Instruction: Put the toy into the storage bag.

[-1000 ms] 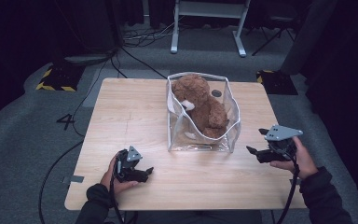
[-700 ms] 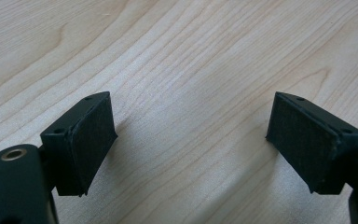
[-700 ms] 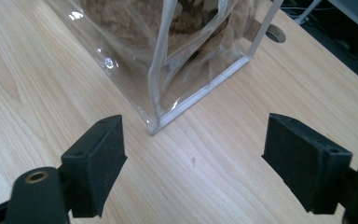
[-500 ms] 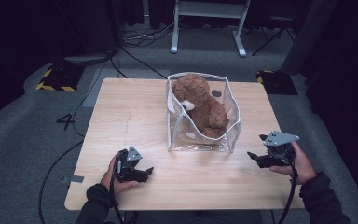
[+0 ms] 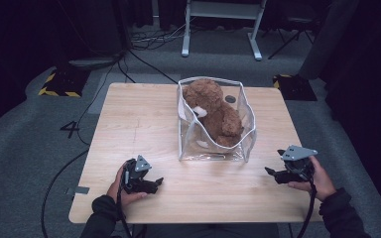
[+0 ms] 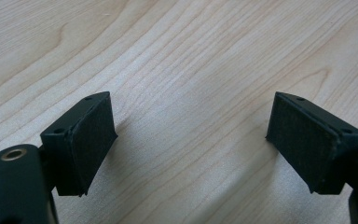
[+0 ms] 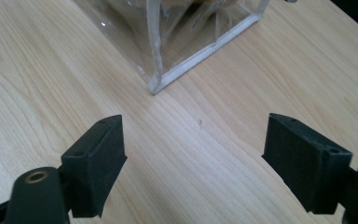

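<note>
The teddy bear sits inside the clear bag at the table's middle-back. Its long axis runs away from the person, head at the far end, I think facing left, hard to tell. Left gripper and right gripper both have jaws spread wide, holding nothing, near the front edge, either side of the bag.
</note>
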`<state>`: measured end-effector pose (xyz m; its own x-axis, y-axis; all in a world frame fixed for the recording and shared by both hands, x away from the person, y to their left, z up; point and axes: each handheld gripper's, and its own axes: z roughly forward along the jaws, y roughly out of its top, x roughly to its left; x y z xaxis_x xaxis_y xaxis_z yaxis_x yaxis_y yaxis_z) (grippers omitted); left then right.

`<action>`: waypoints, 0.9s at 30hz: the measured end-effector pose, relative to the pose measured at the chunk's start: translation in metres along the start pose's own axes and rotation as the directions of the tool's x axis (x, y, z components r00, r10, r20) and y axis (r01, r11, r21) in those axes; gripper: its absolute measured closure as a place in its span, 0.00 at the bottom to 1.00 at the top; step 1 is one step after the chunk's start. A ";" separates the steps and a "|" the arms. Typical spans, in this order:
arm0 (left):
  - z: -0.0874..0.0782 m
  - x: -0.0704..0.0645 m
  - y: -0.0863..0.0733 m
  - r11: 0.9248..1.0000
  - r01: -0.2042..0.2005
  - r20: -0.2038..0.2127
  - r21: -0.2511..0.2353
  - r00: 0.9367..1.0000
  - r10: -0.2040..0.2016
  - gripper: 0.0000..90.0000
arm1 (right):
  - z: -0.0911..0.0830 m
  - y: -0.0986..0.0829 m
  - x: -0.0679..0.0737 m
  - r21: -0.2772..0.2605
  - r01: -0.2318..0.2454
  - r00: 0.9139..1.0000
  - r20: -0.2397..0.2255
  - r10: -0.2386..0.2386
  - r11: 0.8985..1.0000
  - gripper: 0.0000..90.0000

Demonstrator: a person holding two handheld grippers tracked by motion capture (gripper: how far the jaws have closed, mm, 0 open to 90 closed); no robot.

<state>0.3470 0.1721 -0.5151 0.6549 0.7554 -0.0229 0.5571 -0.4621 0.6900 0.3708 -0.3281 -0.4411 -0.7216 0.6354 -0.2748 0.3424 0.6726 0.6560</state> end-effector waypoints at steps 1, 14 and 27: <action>0.000 0.000 0.000 1.000 0.000 0.000 0.000 1.000 0.000 0.17 | 0.001 -0.002 0.000 0.003 -0.006 1.000 0.001 0.006 1.000 0.23; 0.000 0.000 0.000 1.000 0.000 0.000 0.000 1.000 0.000 0.17 | -0.003 -0.028 0.001 0.001 -0.044 0.999 0.000 0.044 0.999 0.23; 0.000 0.000 0.000 1.000 0.000 0.000 0.000 1.000 0.000 0.17 | 0.001 -0.050 0.006 0.021 -0.079 0.997 -0.010 0.080 0.997 0.23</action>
<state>0.3470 0.1721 -0.5151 0.6549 0.7554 -0.0226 0.5570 -0.4622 0.6900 0.3498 -0.3576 -0.4762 -0.6978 0.6833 -0.2149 0.4112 0.6278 0.6609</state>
